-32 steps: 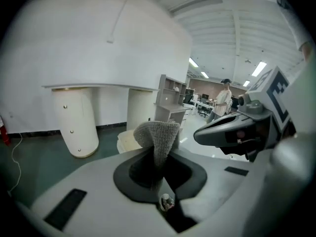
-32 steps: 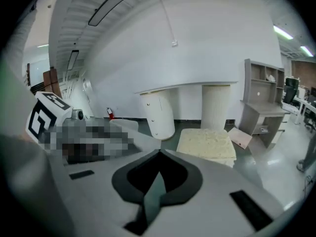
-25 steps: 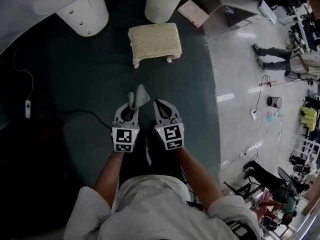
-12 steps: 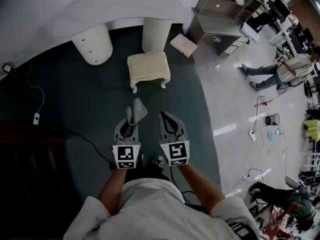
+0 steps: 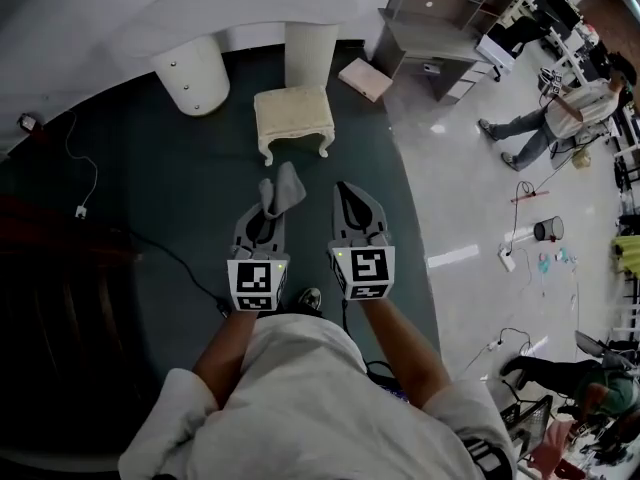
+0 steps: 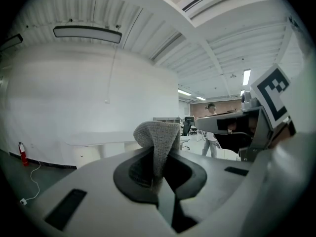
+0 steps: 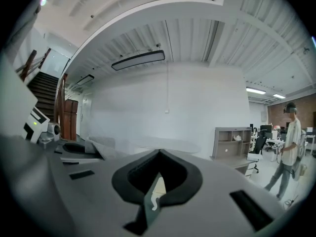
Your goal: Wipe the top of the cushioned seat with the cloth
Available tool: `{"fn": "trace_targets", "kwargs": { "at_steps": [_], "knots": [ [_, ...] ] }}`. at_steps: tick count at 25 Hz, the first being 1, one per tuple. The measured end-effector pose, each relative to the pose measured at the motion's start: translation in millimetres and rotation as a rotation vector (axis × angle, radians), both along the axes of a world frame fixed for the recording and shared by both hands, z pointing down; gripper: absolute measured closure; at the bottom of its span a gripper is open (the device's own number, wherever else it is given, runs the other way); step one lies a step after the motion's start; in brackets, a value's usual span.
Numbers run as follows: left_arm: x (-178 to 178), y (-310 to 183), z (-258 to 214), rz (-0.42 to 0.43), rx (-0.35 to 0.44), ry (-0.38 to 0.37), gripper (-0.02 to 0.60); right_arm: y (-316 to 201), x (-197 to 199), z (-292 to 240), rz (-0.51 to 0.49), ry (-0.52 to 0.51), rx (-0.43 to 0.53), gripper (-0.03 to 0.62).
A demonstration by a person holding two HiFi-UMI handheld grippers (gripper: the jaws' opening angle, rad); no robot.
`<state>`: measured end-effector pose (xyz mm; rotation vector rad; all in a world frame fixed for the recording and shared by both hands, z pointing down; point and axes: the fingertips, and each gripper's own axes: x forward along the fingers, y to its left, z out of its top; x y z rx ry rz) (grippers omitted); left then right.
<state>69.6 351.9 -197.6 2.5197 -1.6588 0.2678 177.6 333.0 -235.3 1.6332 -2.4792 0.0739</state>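
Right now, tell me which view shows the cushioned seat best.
The head view: the whole cushioned seat shows from above, legs included. Both gripper views look across the room; the seat cannot be made out in either.

One cloth (image 5: 280, 190), one cushioned seat (image 5: 293, 113)

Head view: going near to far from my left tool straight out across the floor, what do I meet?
left tool → cloth held in it → cushioned seat → white pillar
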Motion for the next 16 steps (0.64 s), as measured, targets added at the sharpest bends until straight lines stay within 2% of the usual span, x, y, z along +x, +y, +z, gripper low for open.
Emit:
{"fn": "trace_targets", "kwargs": {
  "at_steps": [4,6,16],
  "knots": [
    [26,9,-16,0.023,0.036,-0.006,0.554,16,13,-19,-0.027,0.071,0.071,0.585],
    [35,20,-14,0.03,0.037,-0.015,0.554,29,19,-16,-0.034,0.094,0.073,0.585],
    [50,27,-20,0.042,0.059,-0.04,0.554,31,38,-22,-0.008,0.052,0.085,0.585]
  ]
}}
